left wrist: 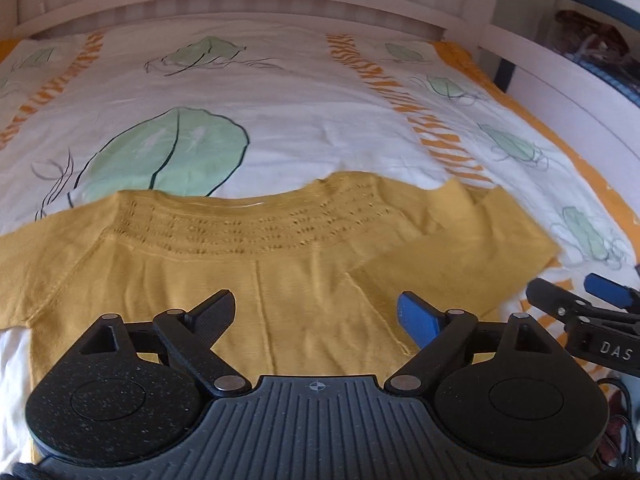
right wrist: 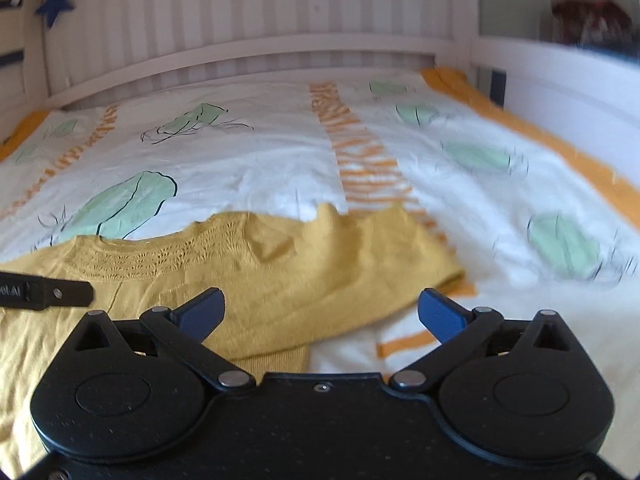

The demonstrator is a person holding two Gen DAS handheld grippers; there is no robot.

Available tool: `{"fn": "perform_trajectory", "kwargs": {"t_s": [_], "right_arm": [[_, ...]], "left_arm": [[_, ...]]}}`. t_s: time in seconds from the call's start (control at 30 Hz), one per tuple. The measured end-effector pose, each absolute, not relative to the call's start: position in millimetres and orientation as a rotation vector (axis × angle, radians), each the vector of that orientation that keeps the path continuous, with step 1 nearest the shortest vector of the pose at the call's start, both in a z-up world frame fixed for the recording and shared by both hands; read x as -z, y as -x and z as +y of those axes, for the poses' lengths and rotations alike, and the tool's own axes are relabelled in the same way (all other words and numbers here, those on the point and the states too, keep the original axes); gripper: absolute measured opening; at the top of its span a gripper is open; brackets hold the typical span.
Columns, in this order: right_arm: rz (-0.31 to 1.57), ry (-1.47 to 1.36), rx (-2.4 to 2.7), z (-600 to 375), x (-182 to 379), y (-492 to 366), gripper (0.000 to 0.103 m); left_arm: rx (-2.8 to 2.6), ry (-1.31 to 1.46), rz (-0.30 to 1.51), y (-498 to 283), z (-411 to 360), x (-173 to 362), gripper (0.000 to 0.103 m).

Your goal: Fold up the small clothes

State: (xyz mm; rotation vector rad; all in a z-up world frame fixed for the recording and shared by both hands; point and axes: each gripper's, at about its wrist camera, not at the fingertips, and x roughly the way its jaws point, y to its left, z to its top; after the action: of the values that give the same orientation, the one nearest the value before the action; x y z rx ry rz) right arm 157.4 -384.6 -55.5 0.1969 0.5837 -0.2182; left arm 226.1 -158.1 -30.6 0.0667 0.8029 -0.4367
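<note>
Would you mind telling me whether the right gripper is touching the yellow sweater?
Cannot tell: the right wrist view shows the right gripper open above the yellow sweater, without plain contact or gap.

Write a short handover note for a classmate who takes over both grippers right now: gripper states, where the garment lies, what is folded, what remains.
Left gripper: open, empty, above the middle of the yellow sweater.
Right gripper: open, empty, above the sweater's right edge.
Sweater: lies on the leaf-print bedspread, neckline toward the headboard.
Done: the right sleeve looks folded in over the body.
Left: the left sleeve is spread out to the side; probably fold it in, then fold the body.
</note>
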Motion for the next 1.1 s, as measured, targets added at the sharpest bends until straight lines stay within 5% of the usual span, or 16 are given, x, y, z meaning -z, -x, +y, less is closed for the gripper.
{"fn": "perform_trajectory", "kwargs": {"t_s": [0.17, 0.4, 0.63, 0.83, 1.1], "right_arm": [[0.574, -0.290, 0.231, -406, 65, -159, 0.102], [0.525, -0.362, 0.255, -423, 60, -154, 0.102], [0.464, -0.353, 0.291, -429, 49, -151, 0.102], [0.478, -0.370, 0.288, -433, 53, -153, 0.102], [0.527, -0.384, 0.270, -433, 61, -158, 0.102]], "left_arm": [[0.456, -0.094, 0.807, -223, -179, 46, 0.088], [0.559, 0.004, 0.886, -236, -195, 67, 0.064], [0.570, 0.058, 0.932, -251, -205, 78, 0.056], [0.515, 0.139, 0.943, -264, -205, 72, 0.005], [0.508, 0.056, 0.760, -253, -189, 12, 0.003]]}}
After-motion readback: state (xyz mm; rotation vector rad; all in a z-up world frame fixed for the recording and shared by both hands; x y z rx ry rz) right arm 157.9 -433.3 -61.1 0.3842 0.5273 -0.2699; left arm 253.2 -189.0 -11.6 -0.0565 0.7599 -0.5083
